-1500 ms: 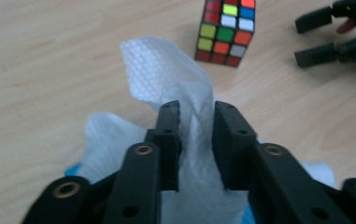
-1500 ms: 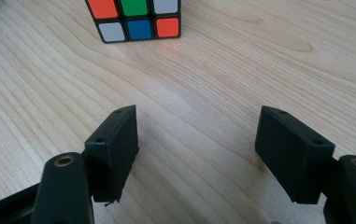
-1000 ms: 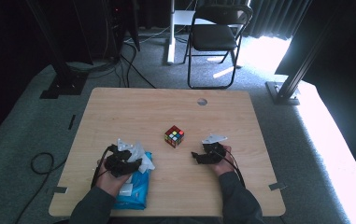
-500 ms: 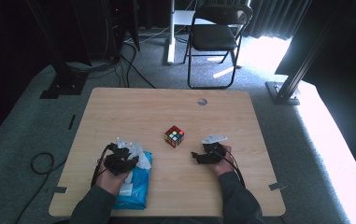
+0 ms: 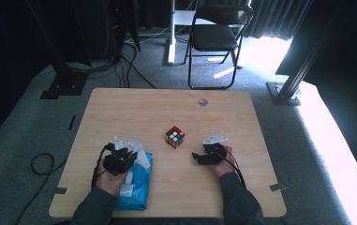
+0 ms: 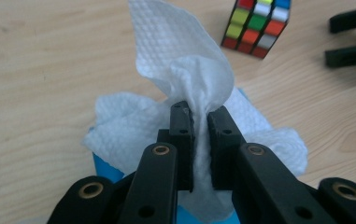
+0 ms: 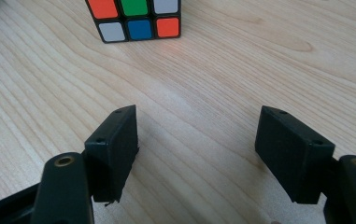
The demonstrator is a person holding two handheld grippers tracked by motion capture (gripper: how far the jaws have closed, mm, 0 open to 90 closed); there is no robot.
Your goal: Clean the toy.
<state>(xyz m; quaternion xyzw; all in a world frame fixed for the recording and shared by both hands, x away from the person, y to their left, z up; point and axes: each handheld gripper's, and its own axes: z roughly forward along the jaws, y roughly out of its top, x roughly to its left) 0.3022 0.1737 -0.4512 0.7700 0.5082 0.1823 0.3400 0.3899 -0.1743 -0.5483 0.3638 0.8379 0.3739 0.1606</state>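
1. Two grippers are seen in the high view on a wooden surface [image 5: 120, 112]: the left gripper [image 5: 120, 157] at the lower left of the frame, the right gripper [image 5: 203, 157] right of centre.
2. A white wet wipe [image 6: 185, 79] is clamped between the jaws of the left gripper [image 6: 199, 140]; the jaws have just been closing and are now drawn narrow, with the wipe pinched between the pads.
3. The wipe is seen in the left gripper view rising above the jaws towards the upper middle of the frame, its lower folds spread to both sides of them.
4. A blue wipe packet [image 5: 136, 187] is found under and beside the left gripper, at the lower left of the high view; its blue edge [image 6: 103, 165] is seen below the wipe in the left gripper view.
5. The jaws of the right gripper [image 7: 196, 144] are held wide apart, with bare wood between them and nothing gripped.
6. A Rubik's cube [image 5: 174, 137] is placed near the middle of the high view, between the two grippers and apart from both; it is seen at the top of the right gripper view [image 7: 136, 18].
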